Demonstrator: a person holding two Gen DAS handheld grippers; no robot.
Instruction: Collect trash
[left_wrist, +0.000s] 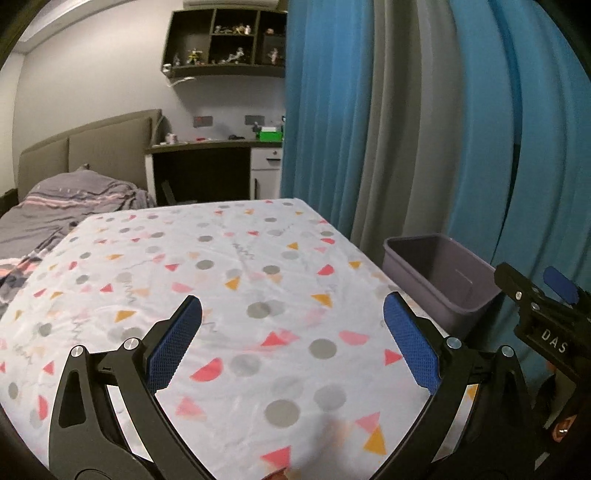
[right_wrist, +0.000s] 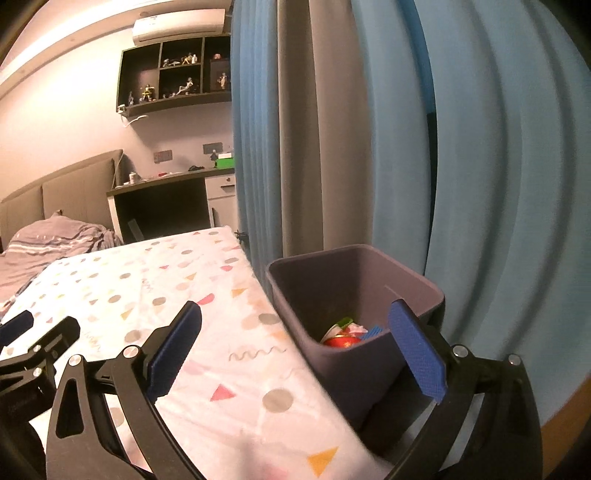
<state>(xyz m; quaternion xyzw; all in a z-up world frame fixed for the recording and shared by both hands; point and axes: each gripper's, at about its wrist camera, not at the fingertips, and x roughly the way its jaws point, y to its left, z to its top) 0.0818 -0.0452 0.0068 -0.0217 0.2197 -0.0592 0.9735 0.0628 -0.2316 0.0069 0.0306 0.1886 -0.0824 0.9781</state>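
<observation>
**Inspection: both grippers empty, trash in bin**

Left gripper (left_wrist: 291, 314): 1 unit, black frame w/ 2 blue textured pads, jaws spread wide, nothing between them. It hangs over the worktop (left_wrist: 207, 258), which is covered w/ a white cloth printed w/ grey dots, pink half-circles and orange triangles. No loose items seen on the cloth in either view.

Right gripper (right_wrist: 295, 317): 1 unit, same build, jaws spread wide, nothing held. Its left finger is over the cloth; its right finger (right_wrist: 417, 350) overlaps the near rim of the bin in the right wrist view. In the left wrist view the right gripper shows at the right edge, beside the bin.

Grey-purple rectangular plastic bin (right_wrist: 369, 266): 1, standing just beside the worktop's right edge, in front of the curtains. Trash (right_wrist: 345, 334) lies at its bottom: a red round piece, a green scrap, a white-pink crumpled bit and a blue piece visible; exact count cannot be told, as the bin wall hides part.

Surroundings: blue and grey pleated curtains (right_wrist: 480, 166) behind bin; 1 bed w/ grey striped bedding (left_wrist: 55, 206) at left; 1 dark wall shelf w/ small figurines (left_wrist: 225, 40); 1 desk (left_wrist: 207, 147) at the far wall w/ 1 green box (left_wrist: 271, 134); 1 white air-con unit (right_wrist: 177, 24) above shelf.
</observation>
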